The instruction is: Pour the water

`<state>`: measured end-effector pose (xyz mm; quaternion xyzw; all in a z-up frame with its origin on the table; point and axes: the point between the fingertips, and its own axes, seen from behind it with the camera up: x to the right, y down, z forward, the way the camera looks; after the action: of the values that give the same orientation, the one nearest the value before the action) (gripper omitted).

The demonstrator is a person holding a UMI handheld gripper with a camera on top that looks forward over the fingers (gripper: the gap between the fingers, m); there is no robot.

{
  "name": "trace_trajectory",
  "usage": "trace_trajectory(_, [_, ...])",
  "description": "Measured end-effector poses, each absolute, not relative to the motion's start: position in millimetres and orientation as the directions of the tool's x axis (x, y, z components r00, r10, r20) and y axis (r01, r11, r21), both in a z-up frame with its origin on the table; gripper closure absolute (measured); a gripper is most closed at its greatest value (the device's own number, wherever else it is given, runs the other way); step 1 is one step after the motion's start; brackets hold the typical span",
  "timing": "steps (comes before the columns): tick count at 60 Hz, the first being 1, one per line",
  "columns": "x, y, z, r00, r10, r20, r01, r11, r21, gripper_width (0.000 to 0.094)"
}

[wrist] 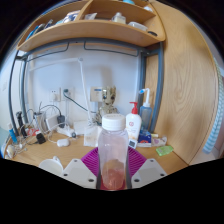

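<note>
Between the two fingers of the hand-held gripper [113, 176] stands a clear plastic bottle [113, 152] with a white screw cap, upright and close to the camera. Its lower part shows a pinkish tint, which may be the purple finger pads [93, 160] seen through the clear wall. The white fingertips [76, 172] sit at either side of the bottle's base, and both appear to press against it, so the hand-held gripper looks clenched on the bottle.

Beyond the bottle lies a wooden surface [45, 153] crowded with small things. Just to the right of the bottle, further back, stands a white pump dispenser [134, 121] with a red label. A small green item [164, 151] lies on the surface near the right finger. Off to the left are cables [48, 113] and several small objects too blurred to name, along with a white wall socket [66, 95] on the pale wall behind. A wooden shelf [85, 33] runs overhead, carrying a few white items that cannot be made out. A wooden panel [187, 90] rises on the right side.
</note>
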<state>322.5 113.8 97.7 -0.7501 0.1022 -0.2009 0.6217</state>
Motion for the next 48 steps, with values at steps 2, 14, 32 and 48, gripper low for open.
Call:
trace_trajectory(2, [324,115,92,0.901,-0.402,0.164,0.086,-0.205,-0.975,0.0588])
trace_trajectory(14, [326,123,83,0.919,-0.389,0.064,0.024,-0.108,-0.994,0.0556])
trace_trajectory(32, [331,115,78,0.904,-0.412,0.112,0.039,-0.182,-0.983,0.0251])
trace_trajectory(48, [299,55,65,0.93,-0.32,0.182,0.038,-0.407,-0.912,0.01])
